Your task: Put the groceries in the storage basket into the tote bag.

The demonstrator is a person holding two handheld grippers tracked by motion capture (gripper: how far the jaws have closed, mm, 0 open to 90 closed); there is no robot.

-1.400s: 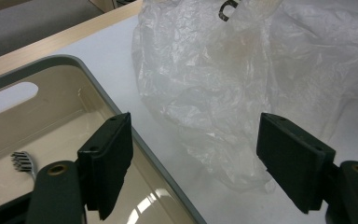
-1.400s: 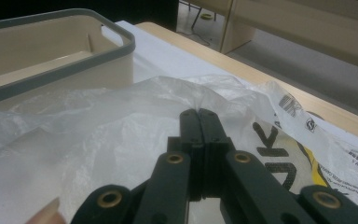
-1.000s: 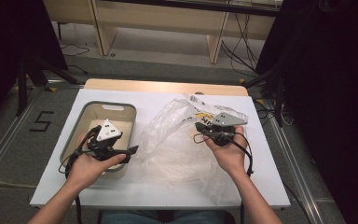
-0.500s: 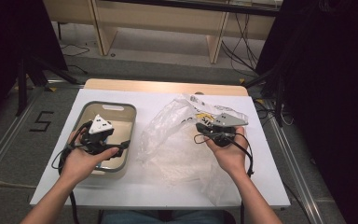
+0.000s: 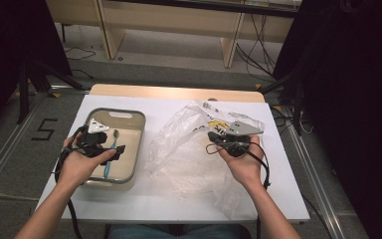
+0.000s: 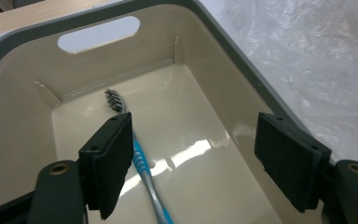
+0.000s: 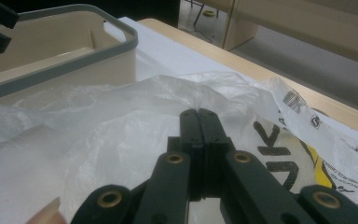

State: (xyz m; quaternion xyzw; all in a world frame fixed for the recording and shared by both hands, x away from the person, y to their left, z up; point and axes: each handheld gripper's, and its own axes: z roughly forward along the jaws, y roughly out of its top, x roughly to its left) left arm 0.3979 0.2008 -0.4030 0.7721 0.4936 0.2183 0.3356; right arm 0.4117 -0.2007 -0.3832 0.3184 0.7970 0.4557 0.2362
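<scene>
High view: left claw (image 5: 110, 151) held over the near half of the tub (image 5: 138, 144), jaws apart. Toothbrush (image 5: 110, 149) lies on the tub floor right under it, head toward the far end; the claw's body covers much of the handle. Right claw (image 5: 215, 137) sits at the far right edge of the bag (image 5: 179, 159), which lies crumpled on the bench (image 5: 169, 107) between the two claws. Its jaw tips are lost against the plastic here; the grey plate and cable hide the rest. Printed bag end lies beyond the right claw.

Left claw view: jaws wide, nothing between the pads. Toothbrush (image 6: 142, 165) lies below, just inside the left pad, which covers part of the neck; bristles show past the pad, and the handle end is cut off at the bottom edge. Tub (image 6: 23, 74) wall with a handle slot lies ahead; bag (image 6: 317, 56) is off to the right, outside the tub.

Right claw view: jaws pressed together, pinching a peak of bag (image 7: 121, 121) at their tips. How much film sits between the pads cannot be made out. Tub (image 7: 74, 51) lies ahead left, its left part cut off. Print on the bag is to the right, partly cut off.
</scene>
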